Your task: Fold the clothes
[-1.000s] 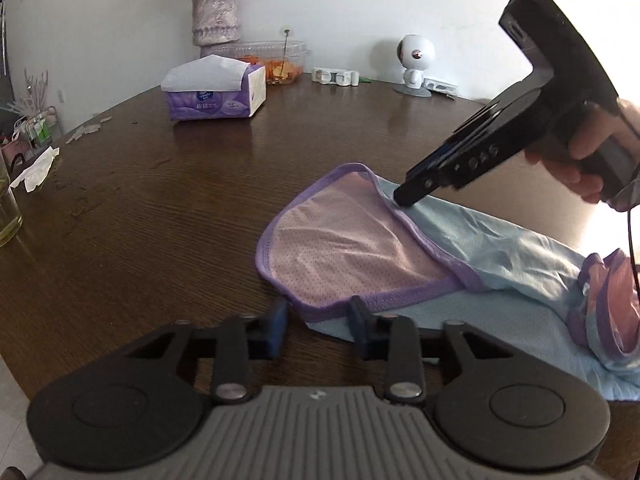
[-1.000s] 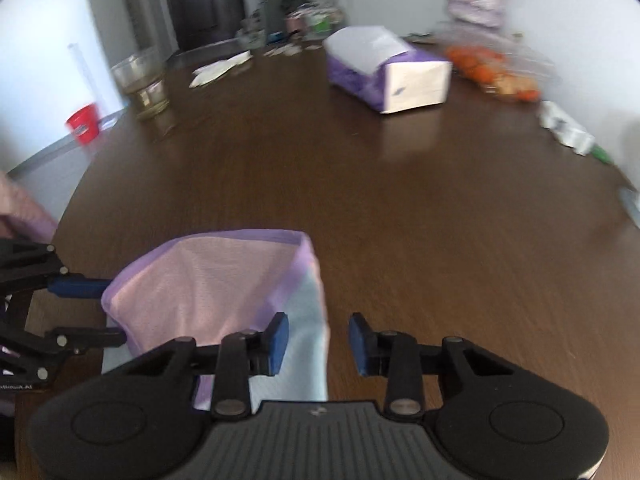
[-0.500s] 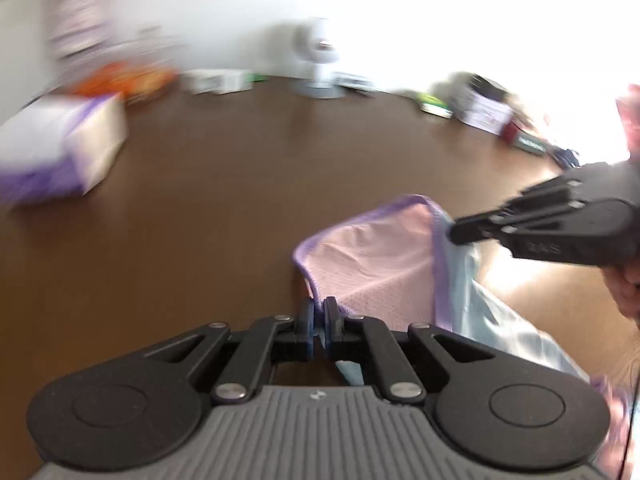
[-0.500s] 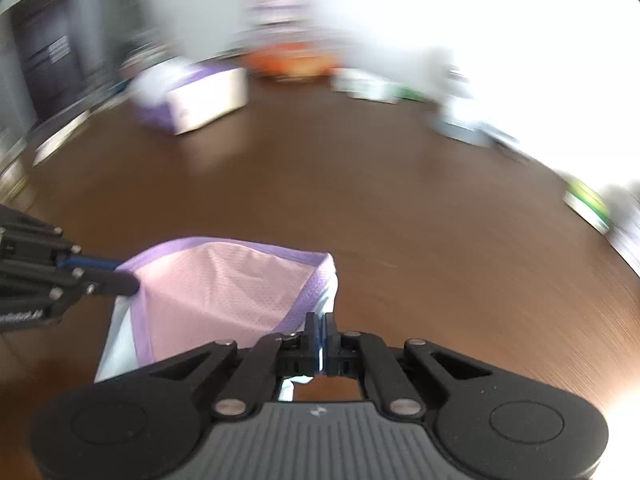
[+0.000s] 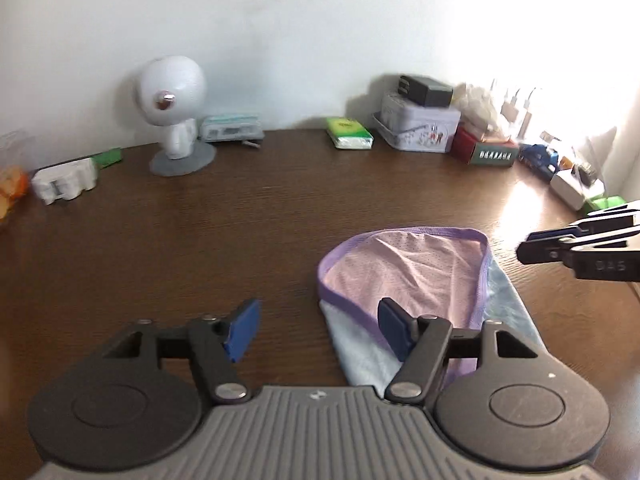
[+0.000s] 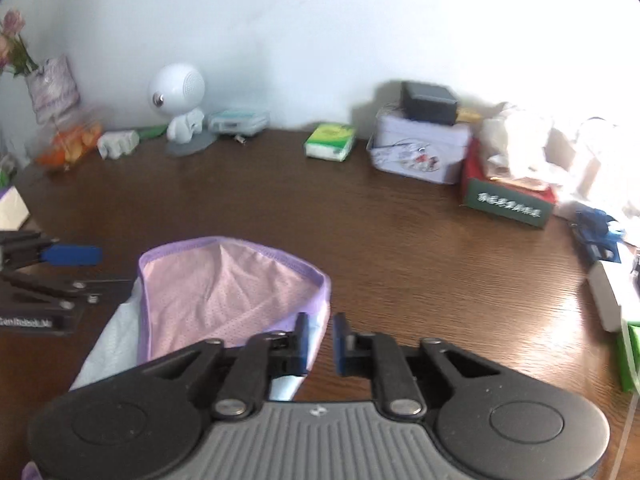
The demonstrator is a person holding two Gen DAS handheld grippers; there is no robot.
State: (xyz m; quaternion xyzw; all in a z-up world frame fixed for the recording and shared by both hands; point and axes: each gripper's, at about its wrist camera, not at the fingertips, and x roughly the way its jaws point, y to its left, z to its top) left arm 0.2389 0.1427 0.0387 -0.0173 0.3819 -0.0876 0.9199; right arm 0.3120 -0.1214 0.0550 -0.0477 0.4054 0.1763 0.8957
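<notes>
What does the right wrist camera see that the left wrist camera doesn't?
Only the right wrist view shows the pink flowers in their pale vase. Only the left wrist view shows bright green packets at the table's far right edge. Both show the pink mesh garment with purple trim, the white round-headed robot figurine and the dark brown wooden table.

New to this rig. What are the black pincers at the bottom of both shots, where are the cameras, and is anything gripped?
No robot arm here: a person holds a two-finger gripper in each hand, and each carries a fisheye camera looking along its fingers. One picture is from the left gripper, the other from the right gripper; each also shows the other at its edge. On the brown table lies a pink mesh garment with purple trim, partly folded over pale blue fabric. Clutter lines the far wall, including a white round-headed figurine and a tin box. Both grippers' jaws are opening with nothing between them, so nothing is held.
</notes>
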